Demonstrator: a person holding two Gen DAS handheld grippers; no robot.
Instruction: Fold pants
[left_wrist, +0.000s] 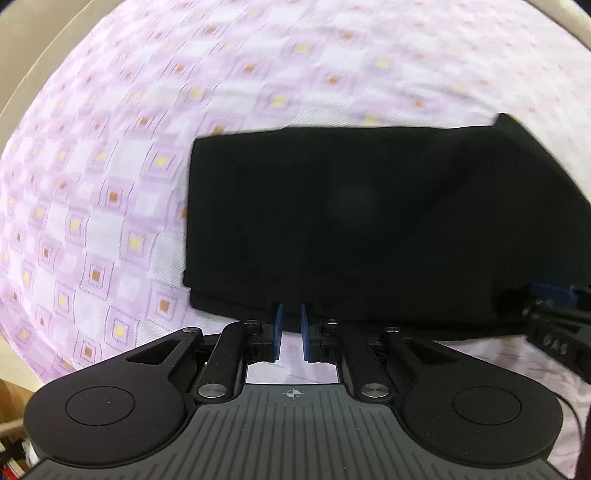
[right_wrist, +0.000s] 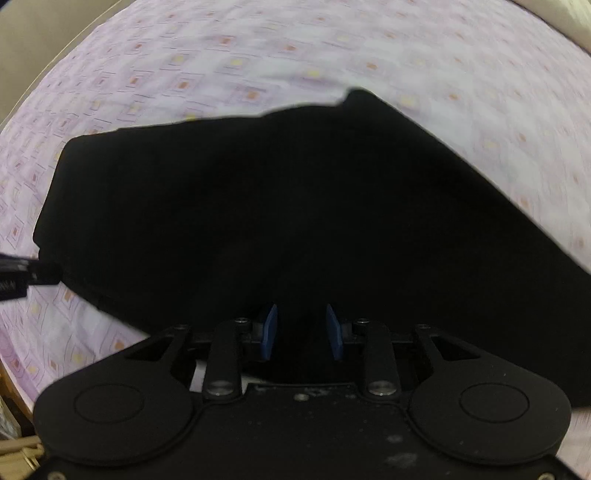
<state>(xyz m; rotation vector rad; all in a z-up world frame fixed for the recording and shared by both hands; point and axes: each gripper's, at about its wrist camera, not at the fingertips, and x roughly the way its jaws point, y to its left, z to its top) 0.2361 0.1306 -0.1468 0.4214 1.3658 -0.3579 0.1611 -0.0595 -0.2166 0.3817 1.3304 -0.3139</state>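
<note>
Black pants (left_wrist: 369, 229) lie folded into a broad rectangle on a lilac sheet (left_wrist: 110, 184) patterned with small yellow and orange squares. In the left wrist view their left edge is straight and layered, and the far right corner rises to a small peak. The sheet covers a wide surface with a pale beige rim (left_wrist: 33, 74) curving around its far side.

The left tongs (left_wrist: 291, 328) point down at the near edge of the pants. Their blue pads (left_wrist: 277, 332) stand very close together, with only a narrow gap showing the sheet and no cloth between them.

The right tongs (right_wrist: 301, 330) hang over the pants near their near edge. Their blue pads (right_wrist: 269, 332) stand partly apart, not pressing on anything, with dark cloth beneath. This view is blurred.

Each tool shows at the edge of the other's view.
</note>
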